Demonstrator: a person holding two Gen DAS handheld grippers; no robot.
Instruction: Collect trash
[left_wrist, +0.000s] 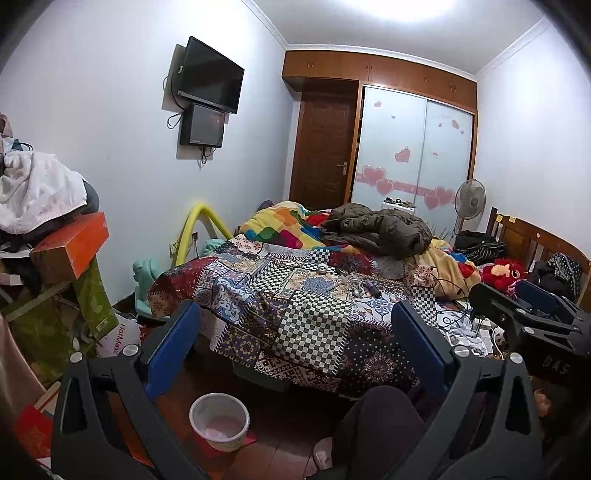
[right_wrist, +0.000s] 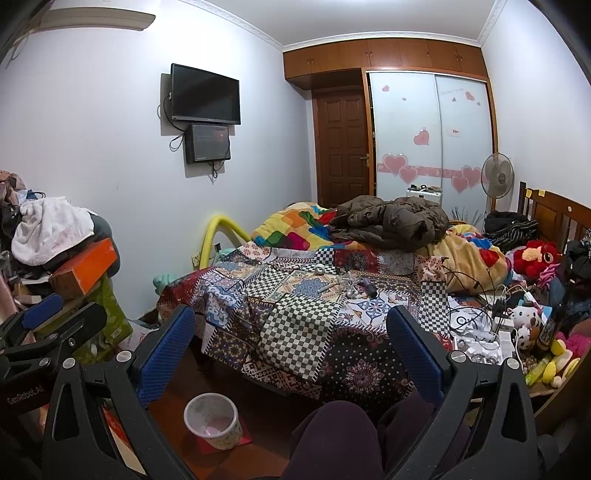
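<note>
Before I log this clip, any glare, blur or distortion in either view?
Left wrist view: ceiling light blown out, strong fisheye bending of the walls, dark corner vignetting. Right wrist view: evenly lit and sharp, with the same bending; the wardrobe bows outward.

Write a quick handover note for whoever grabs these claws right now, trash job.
Left claw: open, empty, held above the floor facing the bed.
Right claw: open, empty, alongside it.
Waste bin: on the floor before the bed, upright; contents unclear.
Small bits lie on the bedspread's middle.
Done: nothing picked up.
Left: pick up the bits, drop them in the bin.
</note>
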